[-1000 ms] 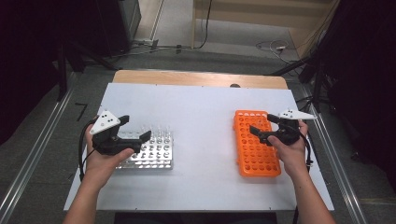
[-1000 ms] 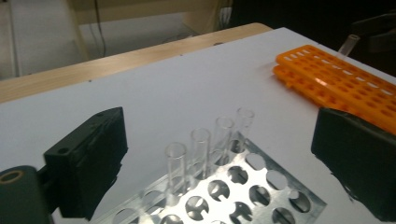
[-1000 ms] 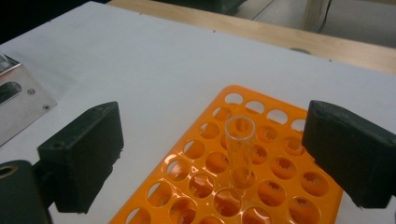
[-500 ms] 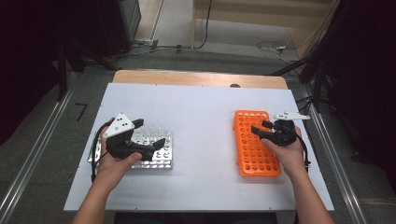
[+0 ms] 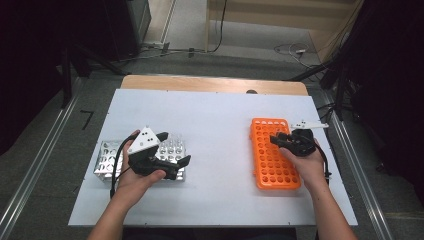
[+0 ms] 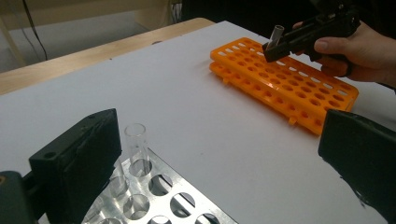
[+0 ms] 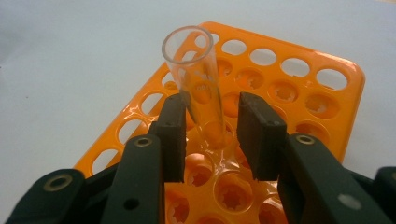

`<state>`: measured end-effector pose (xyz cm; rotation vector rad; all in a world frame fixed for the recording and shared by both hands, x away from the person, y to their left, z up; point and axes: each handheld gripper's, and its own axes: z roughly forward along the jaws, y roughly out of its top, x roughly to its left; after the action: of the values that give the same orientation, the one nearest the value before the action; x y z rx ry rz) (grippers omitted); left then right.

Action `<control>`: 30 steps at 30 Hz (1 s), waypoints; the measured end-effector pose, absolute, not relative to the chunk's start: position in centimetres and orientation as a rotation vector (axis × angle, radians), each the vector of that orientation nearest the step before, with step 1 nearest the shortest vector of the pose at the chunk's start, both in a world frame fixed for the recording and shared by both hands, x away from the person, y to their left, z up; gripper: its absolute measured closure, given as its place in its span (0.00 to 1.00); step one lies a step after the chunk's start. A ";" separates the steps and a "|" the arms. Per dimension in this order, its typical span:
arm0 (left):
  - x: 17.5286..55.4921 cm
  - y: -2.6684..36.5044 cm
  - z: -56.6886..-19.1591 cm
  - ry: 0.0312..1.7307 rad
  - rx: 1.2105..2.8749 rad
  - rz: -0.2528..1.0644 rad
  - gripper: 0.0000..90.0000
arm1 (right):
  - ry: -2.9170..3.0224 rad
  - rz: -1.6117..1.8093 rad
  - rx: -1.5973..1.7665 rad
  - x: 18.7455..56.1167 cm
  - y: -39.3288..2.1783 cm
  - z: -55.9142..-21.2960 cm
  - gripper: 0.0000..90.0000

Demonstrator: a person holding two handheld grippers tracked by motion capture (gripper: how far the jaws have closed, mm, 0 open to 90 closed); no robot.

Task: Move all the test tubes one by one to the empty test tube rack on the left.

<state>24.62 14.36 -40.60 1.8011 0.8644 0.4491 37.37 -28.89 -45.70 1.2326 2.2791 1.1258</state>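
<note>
White table; orange rack mid-right, metal rack lower left. Right gripper jaws just closing around clear tube standing in orange rack, gap remains one side. Left gripper released. Step: grasping; next, pinch, lift straight.

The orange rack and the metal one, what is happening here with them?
A person works with two grippers. The right gripper has just been closing around a clear glass tube standing in the orange plastic rack. The left gripper, fingers wide open, is at the shiny metal rack, beside another clear tube there.
</note>
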 end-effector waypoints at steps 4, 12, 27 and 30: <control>24.6 14.0 -40.7 0.858 1.807 0.442 0.00 | 2.283 1.100 1.226 37.4 -28.7 -45.8 0.69; 24.6 13.5 -40.9 0.851 1.814 0.439 0.00 | 2.266 1.048 1.219 37.3 -28.3 -45.8 0.80; 24.5 13.1 -41.0 0.841 1.822 0.438 0.00 | 2.190 1.087 1.202 36.4 -28.5 -45.4 0.82; 24.5 13.1 -41.0 0.840 1.822 0.436 0.00 | 2.172 1.116 1.204 36.2 -28.8 -44.9 0.82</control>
<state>24.55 13.10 -40.98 1.8217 0.8403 0.4362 36.17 -28.81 -44.89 1.2035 2.1719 1.1158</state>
